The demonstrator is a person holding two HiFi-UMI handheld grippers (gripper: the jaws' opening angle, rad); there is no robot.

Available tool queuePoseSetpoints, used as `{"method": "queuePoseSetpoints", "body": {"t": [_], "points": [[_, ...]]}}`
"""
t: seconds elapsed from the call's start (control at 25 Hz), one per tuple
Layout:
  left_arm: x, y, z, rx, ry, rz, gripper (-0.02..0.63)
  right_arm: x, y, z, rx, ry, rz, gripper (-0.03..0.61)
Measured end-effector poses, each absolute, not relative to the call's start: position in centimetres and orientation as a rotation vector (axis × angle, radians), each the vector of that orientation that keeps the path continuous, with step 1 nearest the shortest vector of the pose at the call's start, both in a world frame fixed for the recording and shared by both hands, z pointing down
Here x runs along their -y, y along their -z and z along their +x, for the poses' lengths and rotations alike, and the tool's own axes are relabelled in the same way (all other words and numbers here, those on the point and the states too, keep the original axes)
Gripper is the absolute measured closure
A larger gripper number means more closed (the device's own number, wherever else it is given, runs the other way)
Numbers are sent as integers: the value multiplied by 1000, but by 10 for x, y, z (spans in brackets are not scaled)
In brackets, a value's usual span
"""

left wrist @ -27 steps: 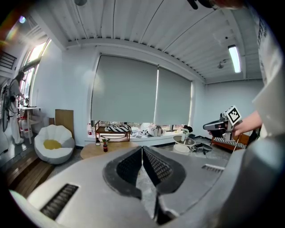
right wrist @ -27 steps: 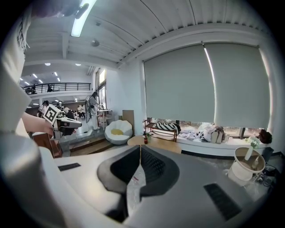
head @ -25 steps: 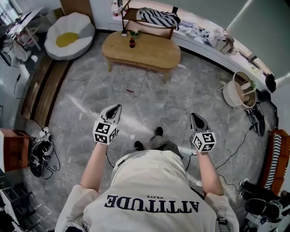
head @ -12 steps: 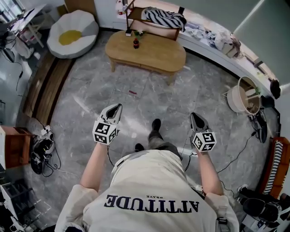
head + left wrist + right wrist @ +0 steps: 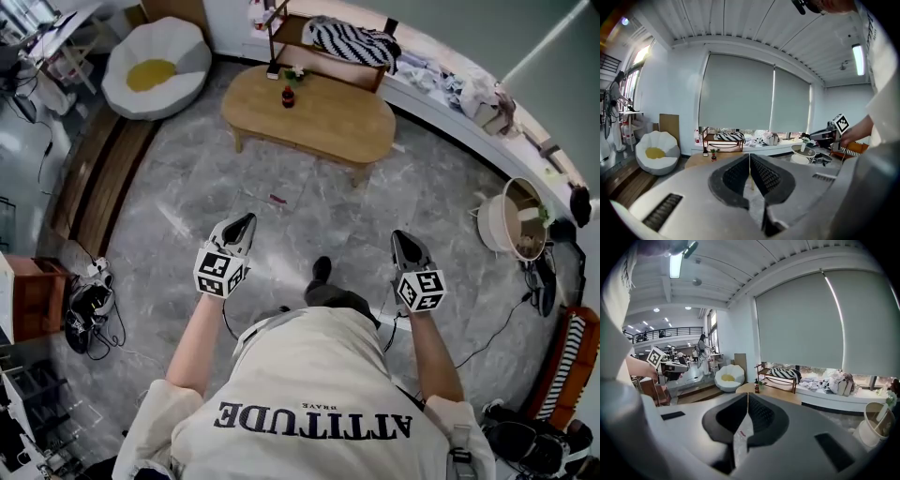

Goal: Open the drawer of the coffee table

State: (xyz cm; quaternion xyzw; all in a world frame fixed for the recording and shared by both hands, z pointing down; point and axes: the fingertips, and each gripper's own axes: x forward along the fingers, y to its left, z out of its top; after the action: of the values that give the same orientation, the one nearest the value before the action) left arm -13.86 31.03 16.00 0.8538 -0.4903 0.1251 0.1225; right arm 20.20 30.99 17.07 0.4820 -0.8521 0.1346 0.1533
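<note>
The oval wooden coffee table (image 5: 314, 114) stands across the grey floor, well ahead of me; its drawer front is on the near side and looks closed. A small dark bottle (image 5: 288, 97) stands on its top. My left gripper (image 5: 246, 221) is held out over the floor, jaws shut and empty. My right gripper (image 5: 400, 238) hangs level with it on the other side, also shut with nothing between the fingers. In the left gripper view the table (image 5: 701, 159) shows far off beyond the closed jaws; in the right gripper view the table (image 5: 776, 393) shows likewise.
A white round chair with a yellow cushion (image 5: 155, 67) sits left of the table. A wooden shelf with a striped cloth (image 5: 342, 42) stands behind it by a long window ledge. A round white side table (image 5: 514, 222) is at right. Cables, shoes (image 5: 86, 307) lie at left.
The table and room have slid down and nearer in the head view as the person walked toward the table. Both grippers stay shut and held the same way in front of the body.
</note>
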Motion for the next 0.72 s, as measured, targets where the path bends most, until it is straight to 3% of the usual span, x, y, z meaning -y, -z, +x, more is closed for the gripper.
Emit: {"method": "queuePoseSetpoints", "body": {"t": [0.72], "points": [[-166,-177,-76,1478,-402,2436,592,-152,-206,246,2459,-425,1230,558]]}}
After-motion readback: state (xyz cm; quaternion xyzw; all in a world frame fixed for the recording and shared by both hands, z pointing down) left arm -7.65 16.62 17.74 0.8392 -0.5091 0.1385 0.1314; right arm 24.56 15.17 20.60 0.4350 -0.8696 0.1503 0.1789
